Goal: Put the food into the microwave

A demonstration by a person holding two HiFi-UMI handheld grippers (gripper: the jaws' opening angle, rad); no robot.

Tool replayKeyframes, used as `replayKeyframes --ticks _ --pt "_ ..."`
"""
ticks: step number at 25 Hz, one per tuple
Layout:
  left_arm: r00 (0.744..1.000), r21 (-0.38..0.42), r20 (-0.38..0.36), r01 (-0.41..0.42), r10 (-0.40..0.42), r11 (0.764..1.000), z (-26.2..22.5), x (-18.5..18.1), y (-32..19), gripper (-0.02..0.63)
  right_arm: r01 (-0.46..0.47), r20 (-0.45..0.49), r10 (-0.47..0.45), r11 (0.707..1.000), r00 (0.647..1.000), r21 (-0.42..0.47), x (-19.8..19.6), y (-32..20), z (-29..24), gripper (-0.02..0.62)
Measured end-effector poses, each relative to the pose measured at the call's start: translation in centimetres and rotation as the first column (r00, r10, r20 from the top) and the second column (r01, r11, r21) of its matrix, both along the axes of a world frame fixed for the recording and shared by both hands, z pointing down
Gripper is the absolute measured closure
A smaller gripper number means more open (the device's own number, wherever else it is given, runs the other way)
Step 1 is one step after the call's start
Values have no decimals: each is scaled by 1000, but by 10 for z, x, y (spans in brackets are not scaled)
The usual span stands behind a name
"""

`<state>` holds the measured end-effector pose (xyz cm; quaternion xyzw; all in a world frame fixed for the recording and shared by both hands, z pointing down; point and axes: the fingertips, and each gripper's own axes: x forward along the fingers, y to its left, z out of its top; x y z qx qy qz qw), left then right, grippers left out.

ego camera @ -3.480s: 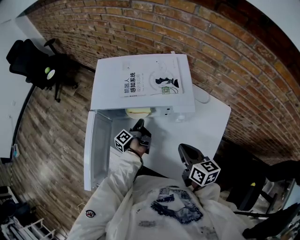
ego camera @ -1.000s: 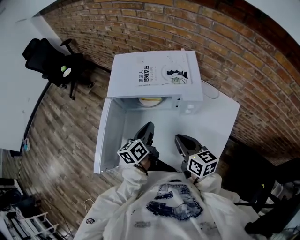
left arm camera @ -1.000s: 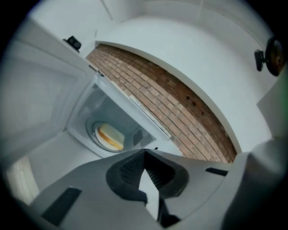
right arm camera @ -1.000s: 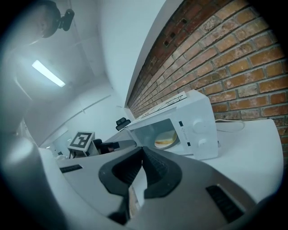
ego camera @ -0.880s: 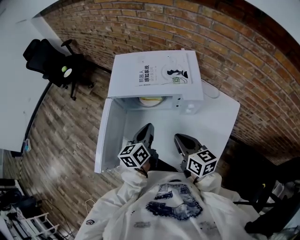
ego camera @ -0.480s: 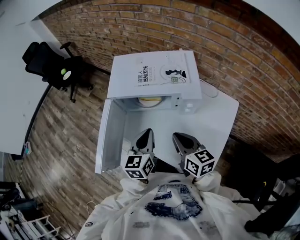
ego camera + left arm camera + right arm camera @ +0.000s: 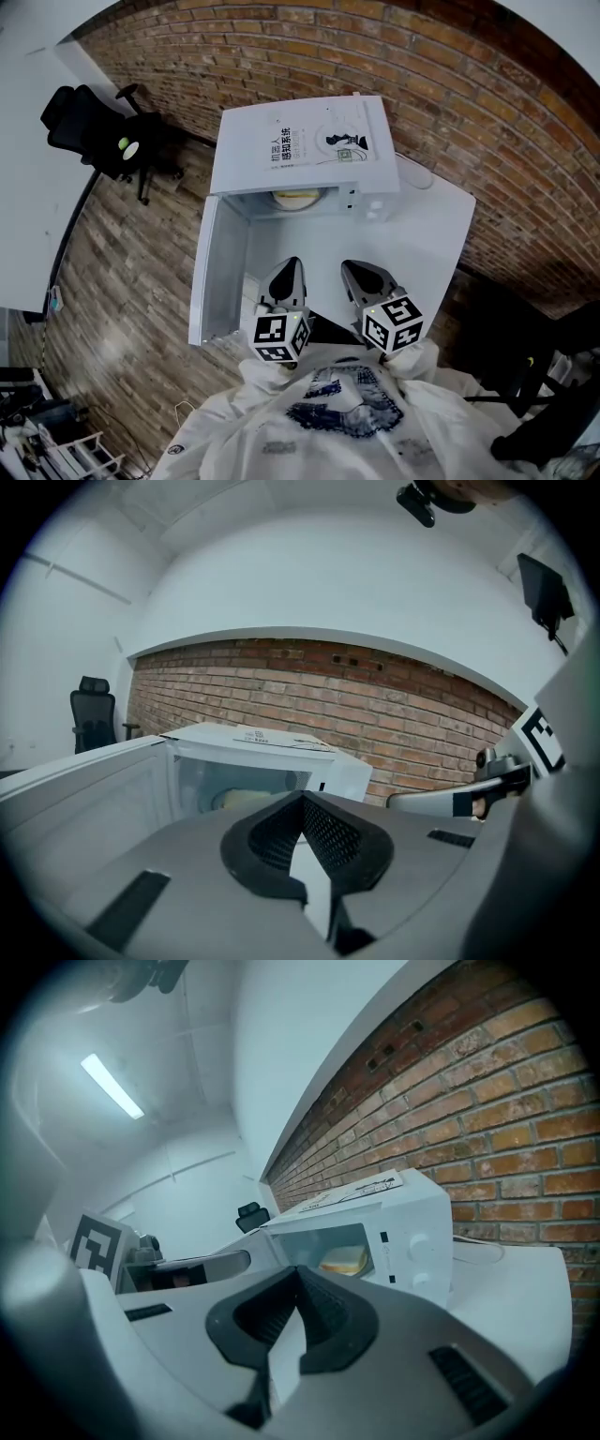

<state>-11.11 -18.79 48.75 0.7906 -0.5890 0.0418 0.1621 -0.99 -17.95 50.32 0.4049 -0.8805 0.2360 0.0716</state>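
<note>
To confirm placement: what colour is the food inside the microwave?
Pale yellow food, sitting inside the open microwave; right gripper view shows it best.

L gripper (image 7: 290,266) has pulled back from the microwave (image 7: 300,150) mouth. 3.5 s ago it was at frame centre w/ the arm stretched out; now it's at lower centre, close to the chest. R gripper (image 7: 350,270) has slid up & left from lower right, so the 2 are side by side. Microwave sits slightly further right & higher in frame.
</note>
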Motion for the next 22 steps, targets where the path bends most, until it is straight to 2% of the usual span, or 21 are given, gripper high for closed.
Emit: replayKeyframes --ticks 9,22 --pt "1000 -6 4 1 -1 1000 3 3 0 600 7 -2 -7 1000 1000 15 0 -2 0 581" --pt "1000 -12 -8 21 -21 1000 7 1 -1 600 10 11 -9 1000 1000 -8 0 -2 6 581"
